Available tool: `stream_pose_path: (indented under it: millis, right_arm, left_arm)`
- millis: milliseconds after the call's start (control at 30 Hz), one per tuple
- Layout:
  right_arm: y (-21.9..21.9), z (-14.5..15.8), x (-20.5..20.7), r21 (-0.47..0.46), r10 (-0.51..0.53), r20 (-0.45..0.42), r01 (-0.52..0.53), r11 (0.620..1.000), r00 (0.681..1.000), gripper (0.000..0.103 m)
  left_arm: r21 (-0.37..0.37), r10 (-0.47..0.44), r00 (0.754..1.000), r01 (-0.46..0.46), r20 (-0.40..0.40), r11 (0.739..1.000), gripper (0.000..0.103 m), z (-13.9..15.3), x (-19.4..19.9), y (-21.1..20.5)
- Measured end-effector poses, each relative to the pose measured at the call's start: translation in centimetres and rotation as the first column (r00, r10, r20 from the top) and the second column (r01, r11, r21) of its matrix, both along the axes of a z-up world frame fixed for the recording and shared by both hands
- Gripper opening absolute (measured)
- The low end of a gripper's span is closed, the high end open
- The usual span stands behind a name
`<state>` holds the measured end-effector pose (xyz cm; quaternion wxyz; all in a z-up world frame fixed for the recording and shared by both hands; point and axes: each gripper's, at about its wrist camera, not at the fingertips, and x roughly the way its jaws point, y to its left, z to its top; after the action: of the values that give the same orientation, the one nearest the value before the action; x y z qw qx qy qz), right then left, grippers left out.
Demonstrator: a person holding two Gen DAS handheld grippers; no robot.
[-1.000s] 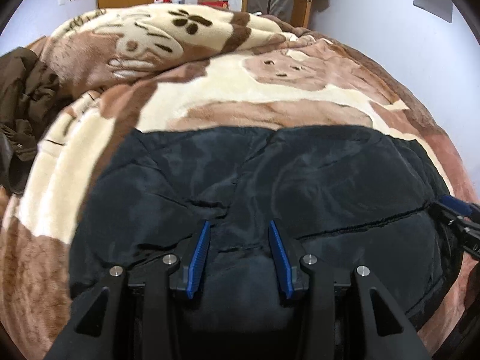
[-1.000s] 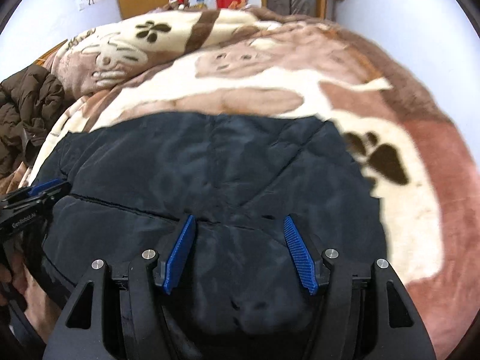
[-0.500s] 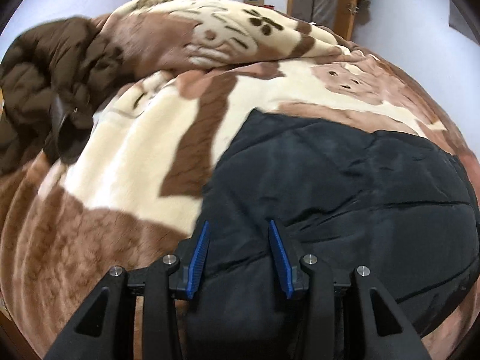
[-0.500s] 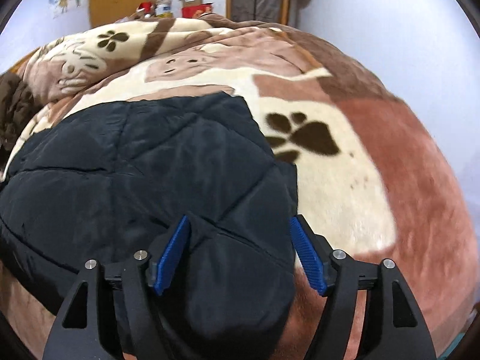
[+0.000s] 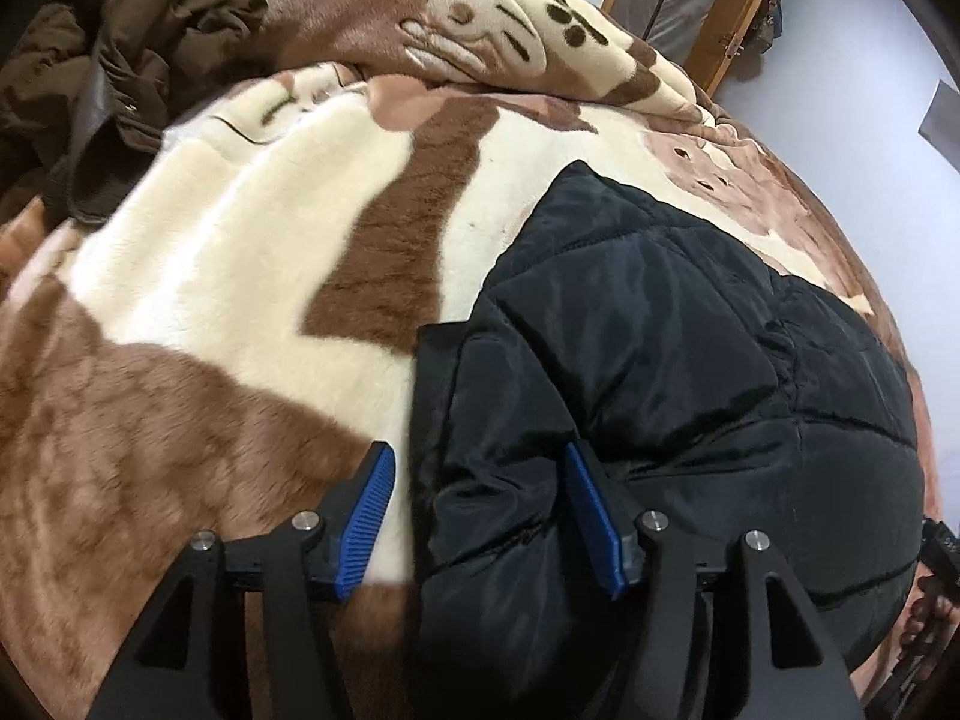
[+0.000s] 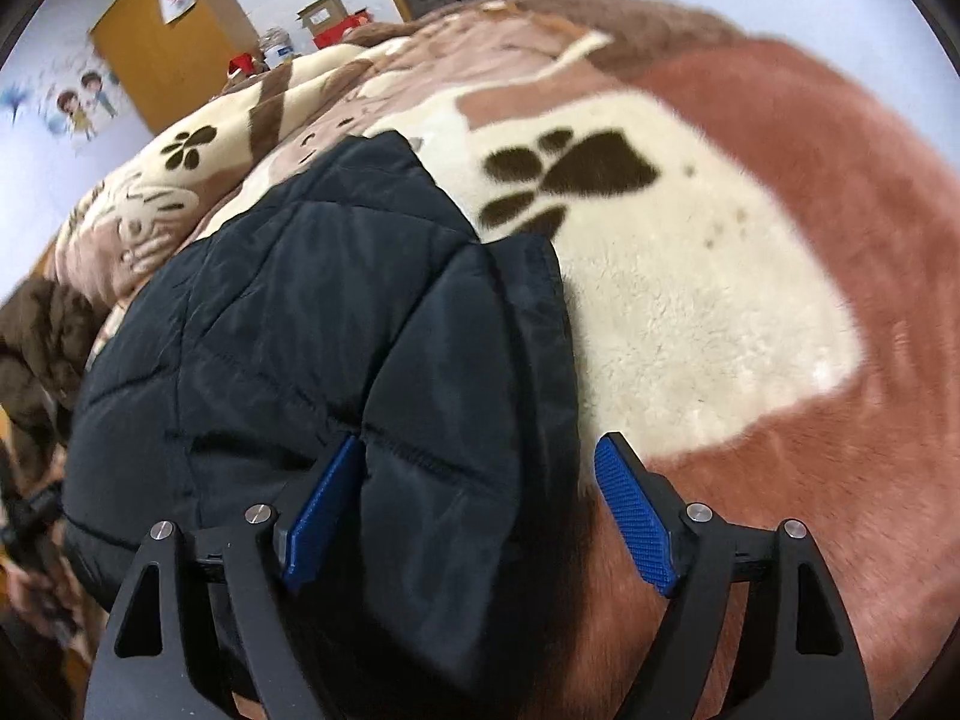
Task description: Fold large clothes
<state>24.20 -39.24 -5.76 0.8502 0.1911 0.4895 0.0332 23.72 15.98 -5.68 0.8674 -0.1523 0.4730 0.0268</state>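
Blue pads on both grippers stand spread, nothing pinched. Left gripper [image 5: 477, 516] straddles the near-left corner of the black quilted jacket [image 5: 690, 372]; right gripper [image 6: 480, 513] straddles the near-right corner [image 6: 480, 396]. Fabric sits between the fingers on each side, but I can't tell if the pads touch it.

Change over the last second: both were over the middle of the jacket's near edge, close enough that each showed in the other's view. They've now swung apart to opposite corners, and each camera has yawed outward. The left jaws have also widened; the right ones are about as wide as before.

Jacket itself hasn't shifted: it lies flat, already part-folded by the look of it, on the brown-and-cream plush blanket [image 5: 252, 276]. Paw print [image 6: 564, 174] is just beside its right edge. Brown coat [image 5: 102, 78] is bunched well apart at the far left.

Read: this is setup for a two-corner grab, likely closing on both corners and carrying the near edge over to the far edge. Padded fabric is thick and slick, so a shallow bite could slip.
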Motion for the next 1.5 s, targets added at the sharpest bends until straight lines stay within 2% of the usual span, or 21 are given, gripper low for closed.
stream_pose_path:
  millis: [133, 333, 467, 533, 600, 733, 833, 933, 967, 1000, 1133, 1267, 1367, 1500]
  right_arm:
    - [-0.4, -1.3, 1.8, 0.089, 0.029, -0.042, -0.025, 0.996, 0.999, 0.079]
    - [-0.5, -2.6, 2.8, 0.175, 0.052, -0.075, -0.038, 0.984, 0.996, 0.079]
    - [-0.4, -2.7, 1.8, 0.192, 0.076, -0.077, -0.060, 0.980, 0.994, 0.079]
    - [-0.6, -3.0, 1.8, 0.210, 0.083, -0.074, -0.066, 0.975, 0.994, 0.079]
    - [-0.7, -3.2, 2.6, 0.219, 0.095, -0.076, -0.077, 0.973, 0.993, 0.079]
    - [-0.3, -3.9, 4.1, 0.237, 0.109, -0.081, -0.087, 0.968, 0.991, 0.079]
    - [-0.1, -4.1, 4.3, 0.249, 0.115, -0.079, -0.092, 0.964, 0.990, 0.079]
    - [0.3, -3.2, 3.7, 0.252, 0.125, -0.062, -0.106, 0.962, 0.990, 0.061]
    - [0.5, -2.9, 3.6, 0.240, 0.134, -0.055, -0.117, 0.964, 0.989, 0.053]
    - [0.8, -2.5, 3.4, 0.225, 0.141, -0.051, -0.126, 0.966, 0.989, 0.050]
    - [0.7, -3.3, 4.2, 0.241, 0.137, -0.068, -0.117, 0.963, 0.988, 0.049]
    - [1.2, -3.1, 4.7, 0.220, 0.134, -0.080, -0.113, 0.969, 0.988, 0.046]
    - [1.7, -1.7, 4.4, 0.189, 0.129, -0.078, -0.112, 0.975, 0.989, 0.036]
    - [1.9, 2.0, 3.1, 0.150, 0.128, -0.022, -0.123, 0.981, 0.992, 0.027]
  left_arm:
    - [-0.062, -0.014, 1.000, 0.013, -0.021, 0.998, 0.065, -0.8, 1.5, 0.4]
    - [-0.214, 0.004, 0.999, -0.012, -0.037, 0.977, 0.070, -2.3, 1.7, 2.0]
    - [-0.224, -0.005, 1.000, -0.002, -0.030, 0.975, 0.071, -2.8, 0.1, 1.7]
    - [-0.252, -0.006, 0.999, -0.002, -0.032, 0.968, 0.071, -3.2, 0.1, 1.8]
    - [-0.259, -0.018, 0.999, 0.006, -0.042, 0.966, 0.070, -3.5, 0.8, 1.9]
    - [-0.227, -0.052, 0.997, 0.037, -0.059, 0.973, 0.072, -3.9, 2.4, 1.0]
    - [-0.244, -0.062, 0.996, 0.044, -0.065, 0.969, 0.073, -4.4, 3.0, 0.8]
    - [-0.248, -0.061, 0.996, 0.042, -0.069, 0.968, 0.072, -4.3, 2.9, 0.8]
    - [-0.245, -0.063, 0.996, 0.044, -0.069, 0.969, 0.070, -4.1, 2.8, 0.7]
    - [-0.242, -0.064, 0.996, 0.046, -0.066, 0.969, 0.069, -4.0, 2.6, 0.5]
    - [-0.228, -0.080, 0.995, 0.063, -0.067, 0.972, 0.064, -4.1, 3.0, 0.1]
    - [-0.179, -0.101, 0.993, 0.088, -0.067, 0.980, 0.048, -3.3, 3.4, -1.0]
    - [-0.138, -0.097, 0.993, 0.087, -0.073, 0.987, 0.034, -1.9, 3.1, -1.5]
    - [-0.110, -0.085, 0.996, 0.083, -0.021, 0.990, 0.026, 1.4, 1.7, -1.4]
